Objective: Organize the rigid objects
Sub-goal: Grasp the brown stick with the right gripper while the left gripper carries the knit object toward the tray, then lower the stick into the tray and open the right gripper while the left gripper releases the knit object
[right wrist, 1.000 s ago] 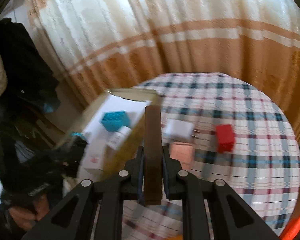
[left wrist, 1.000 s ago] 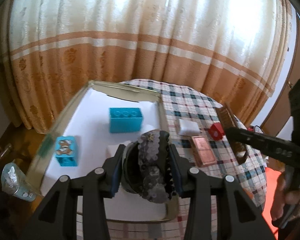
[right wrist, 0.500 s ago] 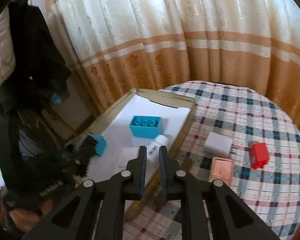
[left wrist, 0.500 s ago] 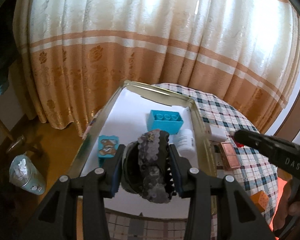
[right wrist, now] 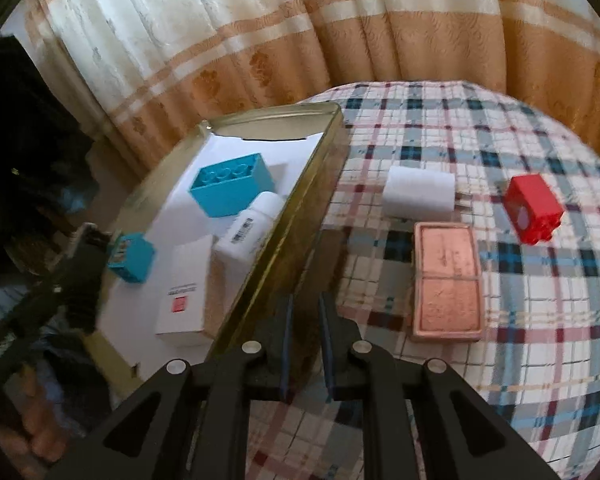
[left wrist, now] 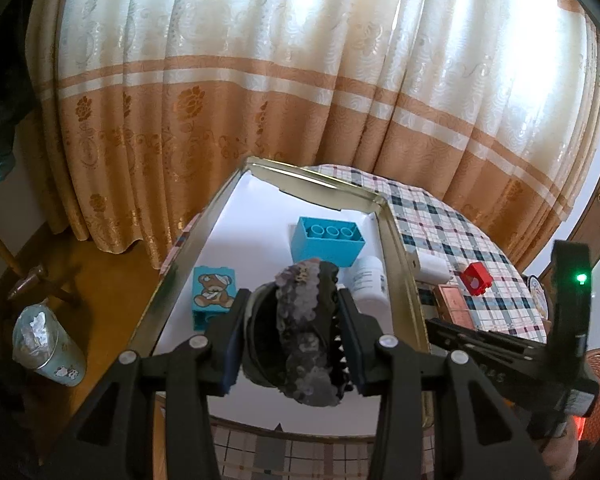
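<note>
Checked-cloth worktop [right wrist: 480, 152]: our left hand-held gripper [left wrist: 296, 336] clamps a sequined dark hair clip [left wrist: 304, 328] over the gold tin tray [left wrist: 404, 280]; right hand-held gripper [right wrist: 305, 344] closed, empty; red toy block [right wrist: 534, 208] remains outside.

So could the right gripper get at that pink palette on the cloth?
Probably yes. The right gripper is empty, and the pink palette lies flat just ahead, nothing between; its shut jaws must open first.

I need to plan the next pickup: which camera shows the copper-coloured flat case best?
Right wrist view: the copper-coloured flat case lies whole and unobstructed on the checked cloth. In the left wrist view only a small part shows, beside the tray rim.
</note>
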Available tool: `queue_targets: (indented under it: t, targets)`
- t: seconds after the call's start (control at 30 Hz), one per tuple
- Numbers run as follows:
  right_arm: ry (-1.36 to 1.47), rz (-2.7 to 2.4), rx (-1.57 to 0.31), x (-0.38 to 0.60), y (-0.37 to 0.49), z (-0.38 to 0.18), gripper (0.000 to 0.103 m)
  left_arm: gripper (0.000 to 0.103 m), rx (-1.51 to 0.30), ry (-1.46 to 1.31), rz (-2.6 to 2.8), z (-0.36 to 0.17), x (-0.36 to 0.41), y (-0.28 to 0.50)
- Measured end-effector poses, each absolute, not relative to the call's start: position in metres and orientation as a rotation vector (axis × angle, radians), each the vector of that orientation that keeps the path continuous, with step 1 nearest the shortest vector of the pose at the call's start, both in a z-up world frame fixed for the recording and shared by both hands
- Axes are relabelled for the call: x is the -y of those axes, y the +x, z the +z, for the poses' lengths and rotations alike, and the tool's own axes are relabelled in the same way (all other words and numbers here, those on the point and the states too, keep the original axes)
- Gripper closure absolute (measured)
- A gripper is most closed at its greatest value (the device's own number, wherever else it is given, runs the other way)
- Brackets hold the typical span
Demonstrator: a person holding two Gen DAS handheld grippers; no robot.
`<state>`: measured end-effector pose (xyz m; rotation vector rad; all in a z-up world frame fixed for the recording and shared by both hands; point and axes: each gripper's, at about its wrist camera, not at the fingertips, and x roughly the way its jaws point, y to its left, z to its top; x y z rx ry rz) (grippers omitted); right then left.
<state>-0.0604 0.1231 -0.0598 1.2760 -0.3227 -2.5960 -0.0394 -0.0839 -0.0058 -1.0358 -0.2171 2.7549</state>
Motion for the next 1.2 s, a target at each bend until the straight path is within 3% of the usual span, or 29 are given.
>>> queue_targets:
  t: [0.13,0.23,0.43,0.5,0.7,0.87,1.03,1.1,1.2]
  targets:
    - [1.286,-2.56,0.367,-0.122,-0.06,-0.063,0.087,0.061,0.22,-1.038,2.757,-0.006,0.084,-0.039]
    - [1.303,-2.58,0.364,-0.119,-0.062,-0.065,0.077,0.061,0.228,-1.041,2.751,-0.005,0.084,-0.039]
    - [1.322,-2.507,0.445,-0.126,-0.061,-0.072,0.077,0.061,0.233,-1.042,2.745,-0.004,0.085,-0.038]
    - [1.335,-2.512,0.395,-0.124,-0.057,-0.074,0.07,0.061,0.23,-1.037,2.747,-0.004,0.085,-0.037]
    - [1.404,-2.627,0.267,-0.135,-0.048,-0.073,0.07,0.061,0.234,-1.038,2.747,-0.004,0.084,-0.038]
    - [1.367,-2.584,0.313,-0.139,-0.052,-0.076,0.07,0.061,0.227,-1.049,2.741,-0.006,0.082,-0.039]
    - [1.327,-2.648,0.103,-0.119,-0.056,-0.077,0.07,0.061,0.219,-1.054,2.742,-0.008,0.082,-0.039]
    - [1.326,-2.665,0.06,-0.116,-0.055,-0.078,0.075,0.061,0.219,-1.059,2.745,-0.009,0.082,-0.04]
    - [1.339,-2.647,0.117,-0.122,-0.054,-0.076,0.076,0.061,0.211,-1.058,2.749,-0.009,0.081,-0.041]
